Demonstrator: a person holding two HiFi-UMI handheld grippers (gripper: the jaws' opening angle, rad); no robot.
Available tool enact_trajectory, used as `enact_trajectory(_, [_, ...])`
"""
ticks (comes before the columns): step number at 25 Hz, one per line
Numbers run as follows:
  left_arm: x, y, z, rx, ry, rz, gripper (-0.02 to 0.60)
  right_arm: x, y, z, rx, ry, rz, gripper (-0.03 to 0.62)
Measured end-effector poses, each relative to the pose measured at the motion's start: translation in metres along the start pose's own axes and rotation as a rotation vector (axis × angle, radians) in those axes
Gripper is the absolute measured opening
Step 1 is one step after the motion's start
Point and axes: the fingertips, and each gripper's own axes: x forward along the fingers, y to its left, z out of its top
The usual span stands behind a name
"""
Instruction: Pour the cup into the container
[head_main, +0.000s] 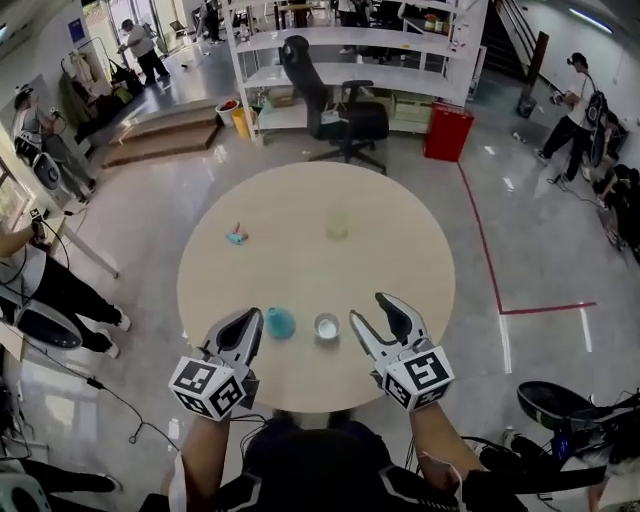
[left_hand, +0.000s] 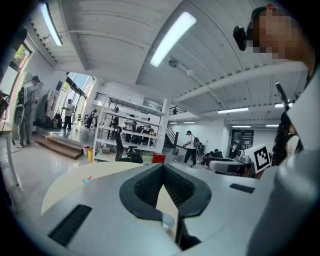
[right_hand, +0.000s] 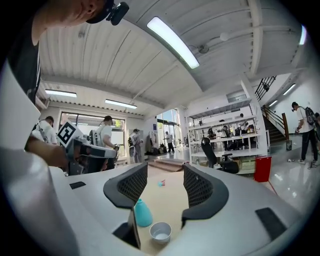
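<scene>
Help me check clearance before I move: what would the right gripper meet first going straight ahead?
Nothing close: bare table shows between the right gripper's open jaws. Farther along lies a small teal-and-pink object, probably met first, though depth is unclear. The white cup sits lower left, off that line.

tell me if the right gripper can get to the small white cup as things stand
Probably yes. The right gripper is open and empty, and the white cup stands just left of its tips with only bare table between. The teal thing stands beyond the cup, apart from it.
</scene>
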Motion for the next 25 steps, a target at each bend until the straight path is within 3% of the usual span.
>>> enact_trajectory(11, [0.036,0.092,-0.075,-0.104,0.138,0.114,-0.005,0.052,-0.013,-0.092,0.113,0.186,0.012,0.308])
enact_trajectory(16, [0.036,0.124,-0.111,-0.159,0.175,0.180,0.002,0.053,-0.013,-0.149,0.158,0.277,-0.031,0.313])
enact_trajectory(25, [0.048,0.148,-0.210,-0.212,0.376,0.196,0.058,0.055,0.010,-0.224,0.169,0.399,-0.005,0.319])
